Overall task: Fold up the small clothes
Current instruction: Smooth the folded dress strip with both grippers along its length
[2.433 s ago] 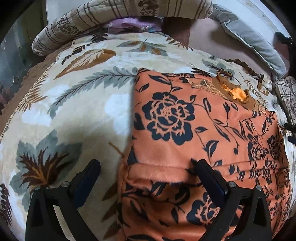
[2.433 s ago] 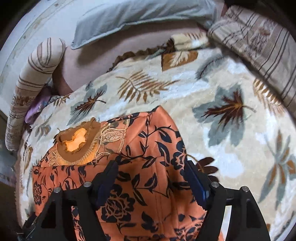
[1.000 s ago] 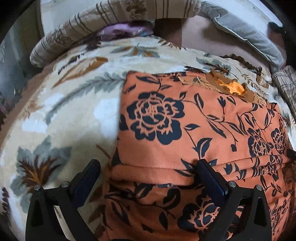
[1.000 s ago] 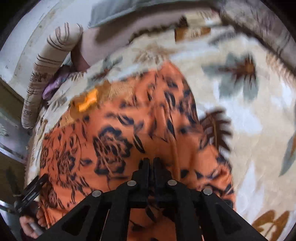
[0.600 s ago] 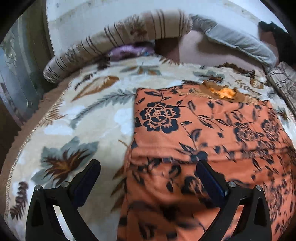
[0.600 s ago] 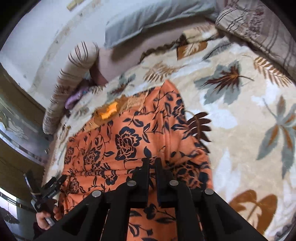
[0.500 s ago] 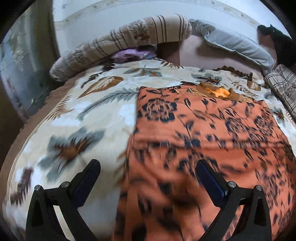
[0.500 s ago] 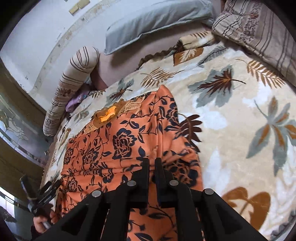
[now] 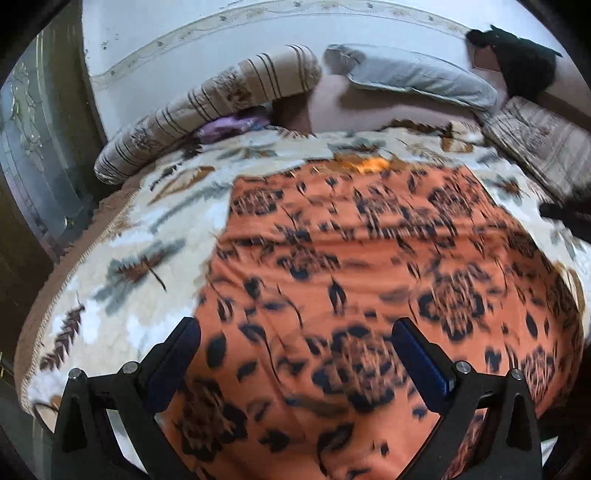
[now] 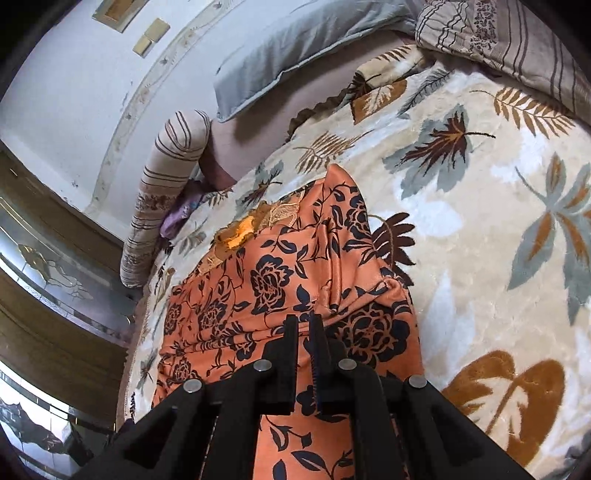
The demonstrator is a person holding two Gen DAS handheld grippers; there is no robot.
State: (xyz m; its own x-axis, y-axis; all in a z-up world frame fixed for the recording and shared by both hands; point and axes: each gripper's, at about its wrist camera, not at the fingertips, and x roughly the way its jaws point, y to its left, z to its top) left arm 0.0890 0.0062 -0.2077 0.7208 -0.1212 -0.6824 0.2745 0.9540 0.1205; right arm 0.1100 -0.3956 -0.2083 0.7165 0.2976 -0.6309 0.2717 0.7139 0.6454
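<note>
An orange garment [image 9: 369, 240] with dark blue flowers lies spread on a leaf-patterned blanket [image 9: 147, 229], its embroidered neck [image 9: 369, 162] at the far end. My left gripper [image 9: 299, 347] hovers open above the garment's near left part, with nothing between its fingers. In the right wrist view the same garment [image 10: 273, 280] bunches up toward my right gripper [image 10: 303, 325], which is shut on a pinch of its near right edge. Folds run from the pinch across the cloth. The left wrist view is blurred.
A striped bolster [image 9: 221, 99] and a grey pillow [image 9: 413, 74] line the far wall, with a purple cloth [image 9: 229, 125] tucked between. A striped quilt [image 10: 517, 33] lies at the far right. A glass-panelled door [image 10: 55, 277] stands by the bed's left edge.
My right gripper went from open over the garment to shut on its edge, then drew back and up. The left gripper stayed open and pulled back, so more of the bed shows.
</note>
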